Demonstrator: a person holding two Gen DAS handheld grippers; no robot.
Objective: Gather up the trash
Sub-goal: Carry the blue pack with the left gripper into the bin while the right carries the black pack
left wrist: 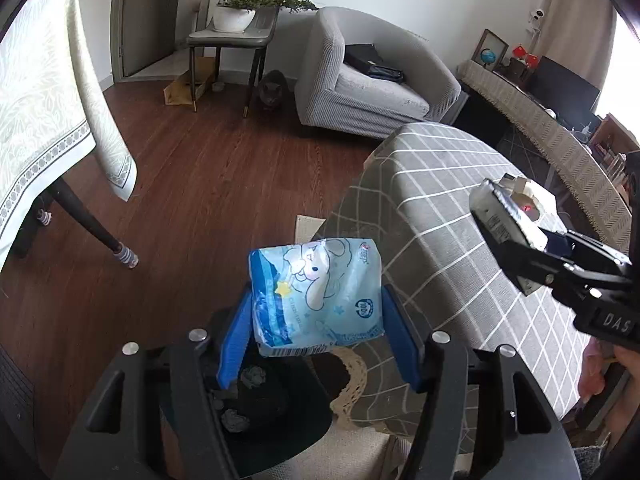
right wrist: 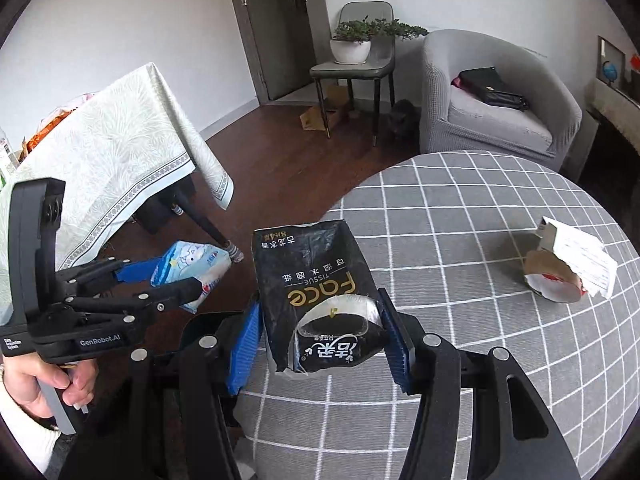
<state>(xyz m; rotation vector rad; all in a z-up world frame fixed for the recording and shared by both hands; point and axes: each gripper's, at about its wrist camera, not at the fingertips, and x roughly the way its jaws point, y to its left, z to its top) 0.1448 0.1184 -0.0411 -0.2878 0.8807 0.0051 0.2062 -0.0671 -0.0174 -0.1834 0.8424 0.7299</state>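
Note:
My left gripper (left wrist: 318, 336) is shut on a light-blue tissue pack (left wrist: 316, 292) printed with a cartoon dog. It hangs over a black bin (left wrist: 304, 420) that holds crumpled paper (left wrist: 252, 376). My right gripper (right wrist: 320, 340) is shut on a black "Face" tissue pack (right wrist: 316, 292), above the edge of the round table with the grey checked cloth (right wrist: 460, 208). Each view shows the other hand's tool: the left gripper (right wrist: 180, 276) with the blue pack (right wrist: 192, 264), and the right gripper (left wrist: 520, 236) with the black pack (left wrist: 504, 216). A torn carton (right wrist: 568, 272) lies on the table.
A table with a pale patterned cloth (left wrist: 48, 120) stands to the left over the wooden floor (left wrist: 220, 184). At the back are a grey armchair (left wrist: 372, 80), a chair with a potted plant (left wrist: 236, 20) and a grey cat (left wrist: 272, 90). A person's hand (right wrist: 40, 384) grips the left tool.

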